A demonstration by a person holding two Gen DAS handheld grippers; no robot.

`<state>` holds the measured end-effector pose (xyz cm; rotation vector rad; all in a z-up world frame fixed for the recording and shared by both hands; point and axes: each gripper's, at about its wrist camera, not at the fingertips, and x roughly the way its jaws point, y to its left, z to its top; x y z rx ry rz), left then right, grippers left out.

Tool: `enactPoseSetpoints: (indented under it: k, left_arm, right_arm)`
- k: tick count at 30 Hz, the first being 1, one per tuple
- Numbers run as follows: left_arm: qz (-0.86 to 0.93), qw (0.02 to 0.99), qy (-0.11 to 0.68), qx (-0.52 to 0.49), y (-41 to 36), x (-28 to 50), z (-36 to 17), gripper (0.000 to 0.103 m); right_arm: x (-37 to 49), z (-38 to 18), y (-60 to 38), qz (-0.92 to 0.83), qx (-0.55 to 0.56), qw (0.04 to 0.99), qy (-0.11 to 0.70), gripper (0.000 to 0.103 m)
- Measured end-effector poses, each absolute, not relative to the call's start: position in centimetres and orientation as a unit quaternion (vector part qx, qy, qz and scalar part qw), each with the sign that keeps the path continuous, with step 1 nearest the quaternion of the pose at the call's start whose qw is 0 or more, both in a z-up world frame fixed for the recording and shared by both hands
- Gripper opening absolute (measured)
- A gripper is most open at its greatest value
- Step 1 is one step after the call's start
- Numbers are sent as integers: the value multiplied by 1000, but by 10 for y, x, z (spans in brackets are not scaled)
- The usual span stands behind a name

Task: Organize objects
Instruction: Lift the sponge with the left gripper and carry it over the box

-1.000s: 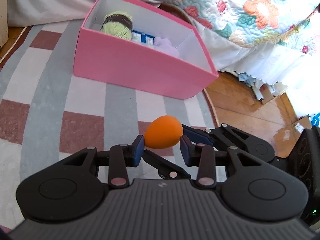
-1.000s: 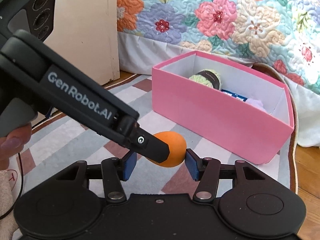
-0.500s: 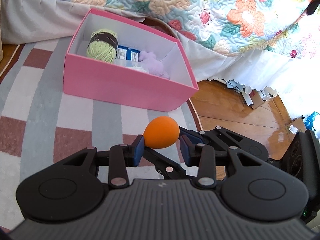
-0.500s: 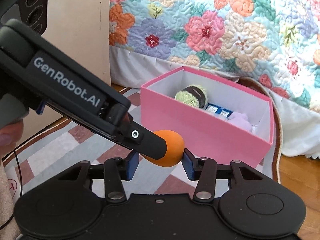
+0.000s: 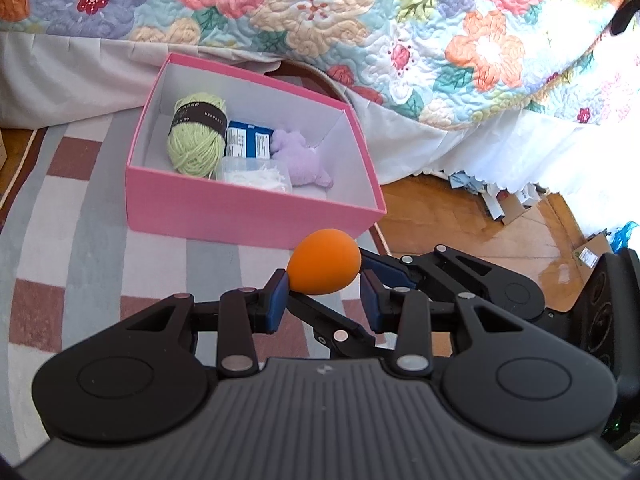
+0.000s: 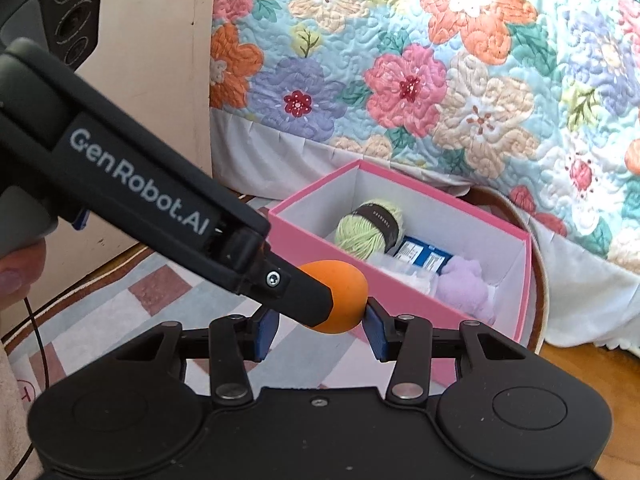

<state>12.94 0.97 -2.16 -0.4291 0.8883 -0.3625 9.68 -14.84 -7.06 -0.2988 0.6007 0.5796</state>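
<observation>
An orange egg (image 5: 324, 263) hangs above the striped rug (image 5: 60, 216), just short of the pink box (image 5: 248, 210), pinched between both grippers: left gripper (image 5: 323, 298) and right gripper (image 6: 318, 330) each clamp it.

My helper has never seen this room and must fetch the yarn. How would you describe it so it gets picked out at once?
Below the floral quilted bedspread, an open pink cardboard box sits on the striped rug. Against its left inner wall lies the pale green ball of yarn. It alone wears a dark paper band, unlike the blue packet, clear plastic tub and fuzzy lilac toy beside it.
</observation>
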Motion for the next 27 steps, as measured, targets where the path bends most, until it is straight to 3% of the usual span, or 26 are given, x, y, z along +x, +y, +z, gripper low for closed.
enactPoseSetpoints:
  k: [18, 27]
  left_arm:
    - [-156, 885, 401, -179, 9, 187, 11, 38]
    - [-136, 878, 417, -190, 13, 231, 5, 38]
  right_arm:
    - [160, -38, -135, 276, -132, 902, 306, 51]
    - [204, -47, -144, 310, -97, 896, 302, 51]
